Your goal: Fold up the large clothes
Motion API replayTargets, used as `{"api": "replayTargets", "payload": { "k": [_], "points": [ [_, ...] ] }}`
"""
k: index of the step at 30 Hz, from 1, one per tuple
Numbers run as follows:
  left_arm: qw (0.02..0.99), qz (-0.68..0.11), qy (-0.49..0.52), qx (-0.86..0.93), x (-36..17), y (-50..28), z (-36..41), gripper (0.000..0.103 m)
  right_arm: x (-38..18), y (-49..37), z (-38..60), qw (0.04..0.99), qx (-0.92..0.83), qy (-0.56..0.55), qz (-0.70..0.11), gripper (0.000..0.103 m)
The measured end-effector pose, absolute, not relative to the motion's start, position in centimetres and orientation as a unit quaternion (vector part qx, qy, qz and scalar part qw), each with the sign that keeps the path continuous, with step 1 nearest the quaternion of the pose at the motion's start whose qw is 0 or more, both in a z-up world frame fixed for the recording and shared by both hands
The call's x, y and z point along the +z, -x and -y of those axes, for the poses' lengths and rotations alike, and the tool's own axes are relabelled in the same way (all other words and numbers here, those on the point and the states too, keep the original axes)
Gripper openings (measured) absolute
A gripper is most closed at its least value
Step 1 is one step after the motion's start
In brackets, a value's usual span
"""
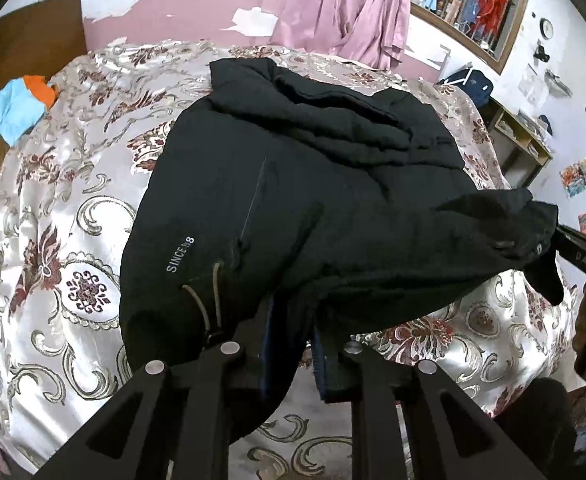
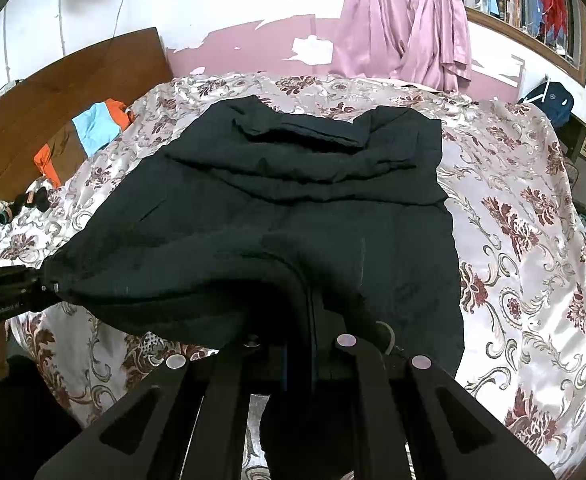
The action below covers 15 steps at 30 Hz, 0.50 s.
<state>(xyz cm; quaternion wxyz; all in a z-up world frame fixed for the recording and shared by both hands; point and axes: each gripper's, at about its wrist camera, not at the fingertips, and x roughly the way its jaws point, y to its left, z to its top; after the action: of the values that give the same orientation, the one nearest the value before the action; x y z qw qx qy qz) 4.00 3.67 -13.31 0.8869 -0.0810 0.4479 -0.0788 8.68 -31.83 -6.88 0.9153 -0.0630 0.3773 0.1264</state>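
A large black padded jacket with "SINCE" printed near its hem lies across the bed; it also shows in the right wrist view. My left gripper is shut on the jacket's near hem, by a drawcord. My right gripper is shut on the other near corner of the hem and lifts it a little. The right gripper also shows at the right edge of the left wrist view, pinching the fabric. The left gripper shows at the left edge of the right wrist view.
The bed has a floral satin cover. Blue and orange clothes lie by the wooden headboard. Pink curtains hang at the far wall. A shelf with a blue bag stands at the right.
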Motion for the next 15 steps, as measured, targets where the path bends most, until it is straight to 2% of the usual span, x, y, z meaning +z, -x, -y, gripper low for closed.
{"api": "replayTargets", "payload": {
  "k": [6, 15],
  "points": [
    [0.899, -0.426, 0.068, -0.07, -11.3, -5.2, -3.1, 0.009, -6.4, -8.0, 32.2, 0.918, 0.129, 0.063, -0.369, 0.006],
    [0.912, -0.398, 0.062, -0.08, -6.9, -7.9, -3.5, 0.007, -3.9, -8.6, 33.0, 0.923, 0.132, 0.06, -0.356, 0.005]
  ]
}}
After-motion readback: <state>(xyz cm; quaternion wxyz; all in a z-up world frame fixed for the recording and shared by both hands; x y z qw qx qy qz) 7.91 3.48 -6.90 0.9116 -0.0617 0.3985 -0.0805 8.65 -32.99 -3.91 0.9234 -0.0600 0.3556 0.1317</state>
